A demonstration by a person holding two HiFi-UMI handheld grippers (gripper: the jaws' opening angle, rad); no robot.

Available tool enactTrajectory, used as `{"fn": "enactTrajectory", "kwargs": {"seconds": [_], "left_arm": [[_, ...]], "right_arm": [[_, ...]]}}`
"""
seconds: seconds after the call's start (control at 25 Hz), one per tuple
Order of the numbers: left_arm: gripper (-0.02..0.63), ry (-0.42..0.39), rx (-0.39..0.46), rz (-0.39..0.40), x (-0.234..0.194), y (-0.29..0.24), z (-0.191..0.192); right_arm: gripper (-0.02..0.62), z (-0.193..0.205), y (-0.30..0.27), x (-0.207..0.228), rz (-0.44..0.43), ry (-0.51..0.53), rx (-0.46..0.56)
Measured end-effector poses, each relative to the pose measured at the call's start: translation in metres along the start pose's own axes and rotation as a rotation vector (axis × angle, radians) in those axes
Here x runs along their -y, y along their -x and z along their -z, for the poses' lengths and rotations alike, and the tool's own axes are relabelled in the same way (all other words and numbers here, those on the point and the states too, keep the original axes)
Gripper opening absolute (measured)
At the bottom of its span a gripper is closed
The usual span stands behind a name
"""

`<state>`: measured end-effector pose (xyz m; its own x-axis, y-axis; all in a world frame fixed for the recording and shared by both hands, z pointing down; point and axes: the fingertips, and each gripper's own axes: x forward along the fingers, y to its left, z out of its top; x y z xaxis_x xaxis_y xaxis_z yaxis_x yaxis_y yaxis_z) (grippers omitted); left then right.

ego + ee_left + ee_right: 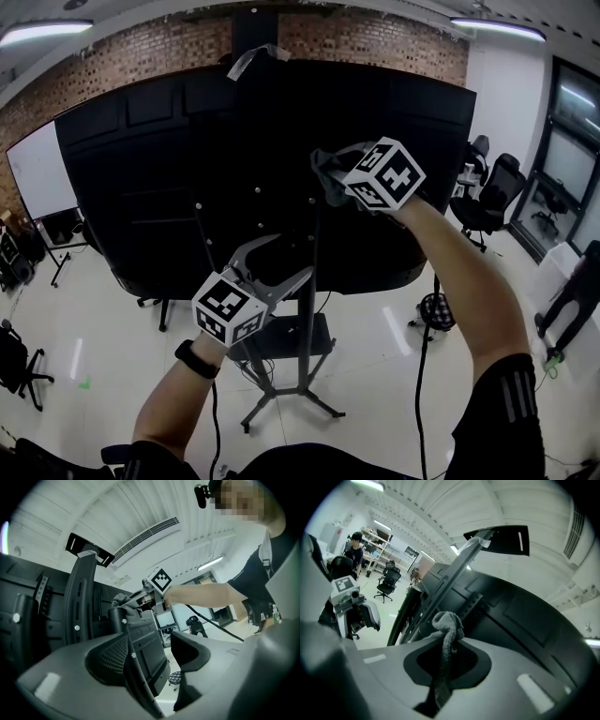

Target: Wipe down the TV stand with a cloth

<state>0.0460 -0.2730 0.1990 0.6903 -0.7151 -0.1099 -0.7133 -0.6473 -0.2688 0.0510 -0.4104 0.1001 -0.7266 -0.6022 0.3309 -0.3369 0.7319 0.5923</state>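
Left gripper (292,258): my jaws stand apart, the TV stand pole (308,309) between them (nothing squeezed).
Right gripper (339,185): jaws pinched together on the grey cloth (449,620).
Cloth: bunched high up at the pole, behind the TV (187,169).
Handling: soft, light and floppy, I judge. Grip the bunched middle so that a loose fold presses flat.

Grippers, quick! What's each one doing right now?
Left gripper: open, jaws apart around the stand pole.
Right gripper: closed, holding the grey cloth.
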Motion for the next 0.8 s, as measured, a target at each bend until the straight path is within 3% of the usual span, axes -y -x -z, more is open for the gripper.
{"fn": "enactTrajectory", "kwargs": {"seconds": [0.08, 0.24, 0.36, 0.48, 0.56, 0.8], "left_arm": [[0.308, 0.009, 0.003, -0.001, -0.002, -0.002, 0.003], [0.307, 0.016, -0.003, -0.013, -0.007, -0.004, 0.011], [0.305, 0.023, -0.005, -0.017, -0.008, -0.006, 0.016], [0.304, 0.036, -0.010, -0.012, -0.006, -0.008, 0.023], [0.304, 0.038, -0.022, -0.010, -0.004, -0.008, 0.028], [0.301, 0.059, -0.044, -0.020, -0.004, -0.003, 0.042]], "right_arm": [[0.020, 0.007, 0.006, 0.003, 0.048, 0.058, 0.009], [0.020, -0.011, 0.025, -0.009, 0.151, 0.196, 0.167], [0.020, -0.023, 0.027, -0.034, 0.202, 0.386, 0.230], [0.020, -0.020, 0.018, -0.058, 0.246, 0.541, 0.226], [0.020, -0.017, 0.015, -0.066, 0.272, 0.573, 0.229], [0.020, 0.004, 0.003, -0.095, 0.247, 0.677, 0.220]]}}
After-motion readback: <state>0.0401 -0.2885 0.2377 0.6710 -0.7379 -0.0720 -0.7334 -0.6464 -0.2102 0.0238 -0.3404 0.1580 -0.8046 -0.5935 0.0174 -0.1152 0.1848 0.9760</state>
